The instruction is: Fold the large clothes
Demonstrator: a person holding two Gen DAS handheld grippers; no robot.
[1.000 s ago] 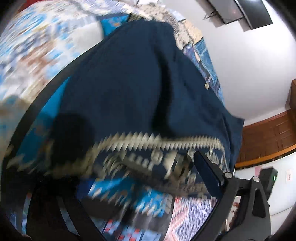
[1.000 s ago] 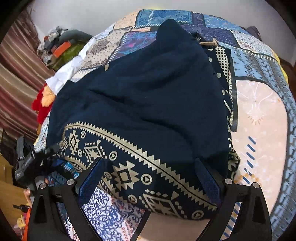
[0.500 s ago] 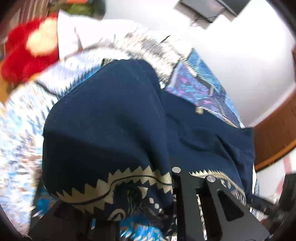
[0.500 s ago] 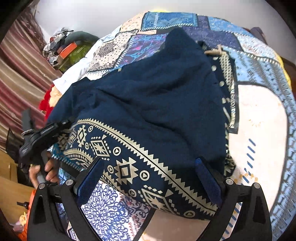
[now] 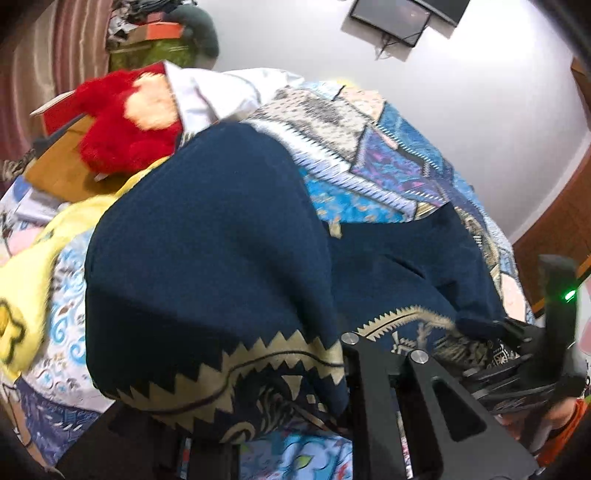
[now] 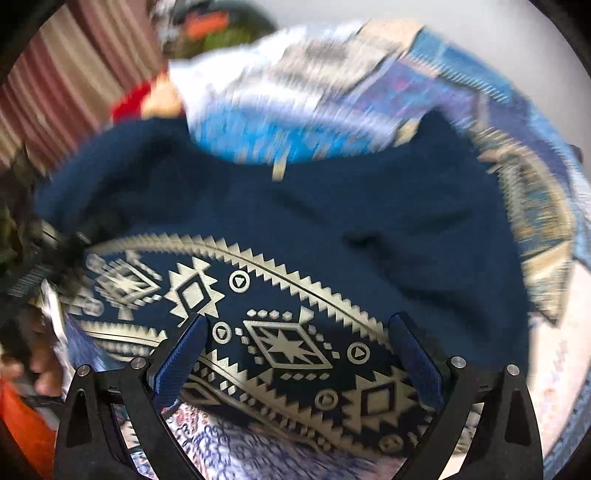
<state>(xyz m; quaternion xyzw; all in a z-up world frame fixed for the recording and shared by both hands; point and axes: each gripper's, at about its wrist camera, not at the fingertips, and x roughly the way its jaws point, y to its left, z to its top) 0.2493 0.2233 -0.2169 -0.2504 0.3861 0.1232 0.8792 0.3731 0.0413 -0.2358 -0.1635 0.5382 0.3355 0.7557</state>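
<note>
A large navy garment (image 5: pixel 221 240) with a gold geometric border lies on a patchwork bedspread (image 5: pixel 369 147). My left gripper (image 5: pixel 325 373) is shut on the bordered hem and holds it lifted, so the cloth drapes over its fingers and hides the left one. In the right wrist view the garment (image 6: pixel 332 229) spreads ahead, its gold border (image 6: pixel 288 343) lying between the fingers. My right gripper (image 6: pixel 295 354) is open just above that border, blue pads wide apart. The right gripper also shows at the right edge of the left wrist view (image 5: pixel 535 354).
A red plush toy (image 5: pixel 122 122) and a white cloth (image 5: pixel 214 92) lie at the bed's far left. A yellow cloth (image 5: pixel 33 258) lies at the left edge. A wall-mounted screen (image 5: pixel 402 14) hangs above. Wooden furniture (image 5: pixel 554 221) stands at the right.
My left gripper closed on the hem and lifted it, swinging to face the head of the bed. My right gripper stayed open and moved forward and lower over the border; its view is blurred.
</note>
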